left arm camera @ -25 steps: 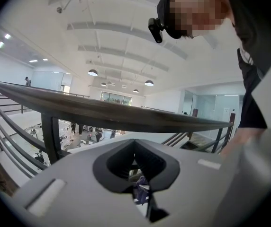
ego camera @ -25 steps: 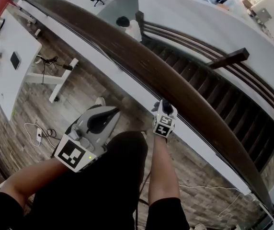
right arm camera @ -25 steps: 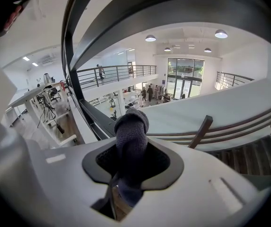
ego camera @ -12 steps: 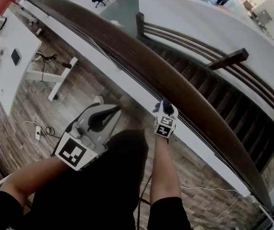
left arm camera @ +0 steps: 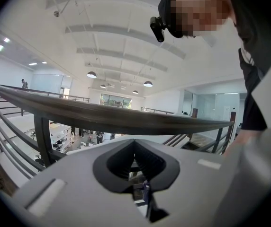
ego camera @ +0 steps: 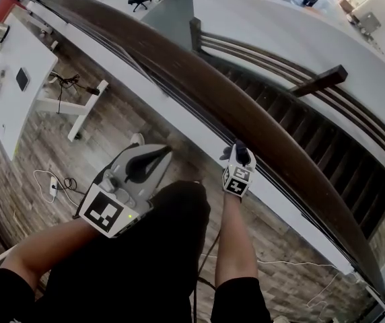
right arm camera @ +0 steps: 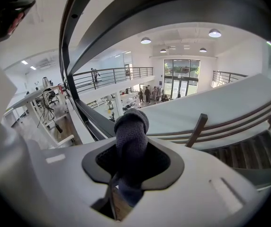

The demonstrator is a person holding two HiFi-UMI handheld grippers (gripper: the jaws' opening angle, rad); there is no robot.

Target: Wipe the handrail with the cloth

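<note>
Now the right gripper (ego camera: 238, 153) sits a little further down the long, curved dark-brown wooden handrail (ego camera: 179, 69) than a second ago, shifted toward the staircase end. To my mind that is a wiping stroke under way, with most of the rail's length left to cover. Its jaws are clamped on the dark grey knitted cloth (right arm camera: 130, 138), a rolled wad that sticks out past the jaw tips. In the head view the wad lies at the rail's near edge, while the right gripper view shows the rail arching just above it. Whether cloth and wood actually touch is hard to say from either angle.

The left gripper (ego camera: 157, 155) has hardly moved. It hangs below the rail and apart from it, jaws pressed together on nothing.

No container shows in any view. The white desk (ego camera: 4, 93) on the floor below holds only small items I cannot identify.
</note>
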